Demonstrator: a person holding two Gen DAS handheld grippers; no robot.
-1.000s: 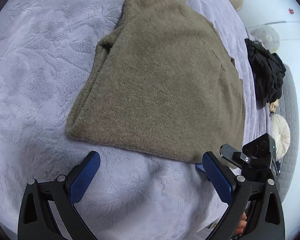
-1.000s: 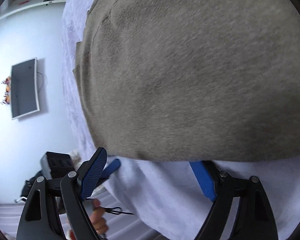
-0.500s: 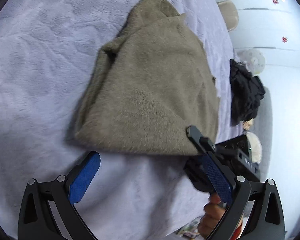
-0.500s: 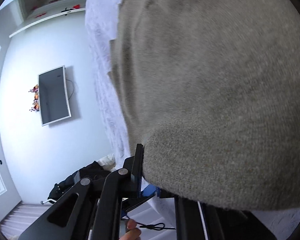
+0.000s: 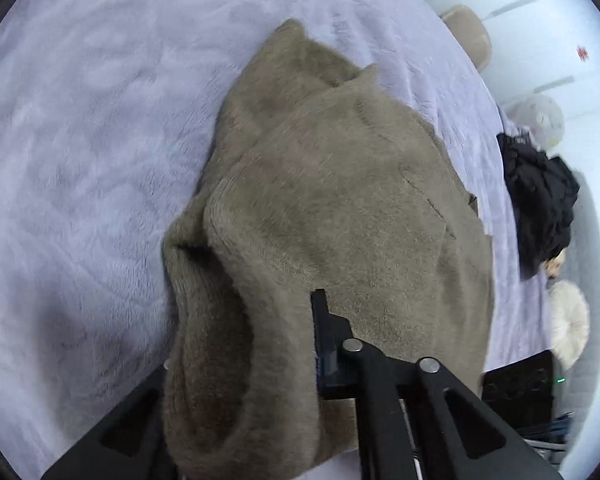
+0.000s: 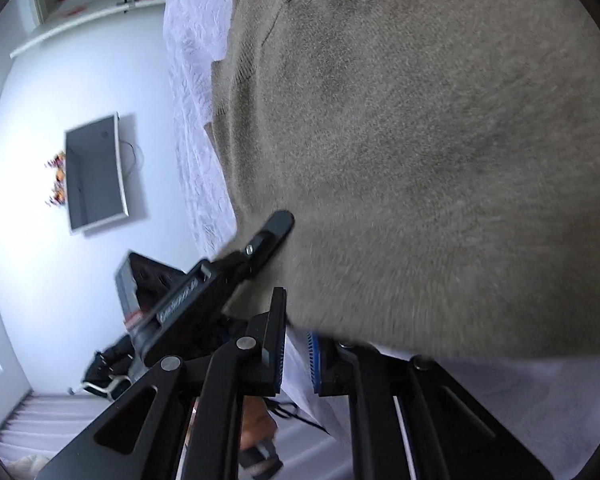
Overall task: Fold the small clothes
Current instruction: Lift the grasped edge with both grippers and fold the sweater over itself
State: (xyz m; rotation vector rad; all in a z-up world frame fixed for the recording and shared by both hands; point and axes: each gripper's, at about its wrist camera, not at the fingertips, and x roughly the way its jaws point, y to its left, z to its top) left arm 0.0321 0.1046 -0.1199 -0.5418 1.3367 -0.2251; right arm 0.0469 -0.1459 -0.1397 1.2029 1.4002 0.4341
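Both wrist views look down, close, at one sweater (image 5: 340, 208) — opposite corners.

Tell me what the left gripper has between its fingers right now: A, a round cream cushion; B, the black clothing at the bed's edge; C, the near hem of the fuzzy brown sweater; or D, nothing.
C: in the left wrist view the left gripper is closed on the brown sweater, whose bunched hem drapes over its fingers.

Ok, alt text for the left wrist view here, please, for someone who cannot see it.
The left gripper is shut on the near hem of a fuzzy olive-brown sweater, bunching the cloth up over its fingers. The rest of the sweater lies on a pale lavender blanket, with a heap of black clothing at the far right edge.
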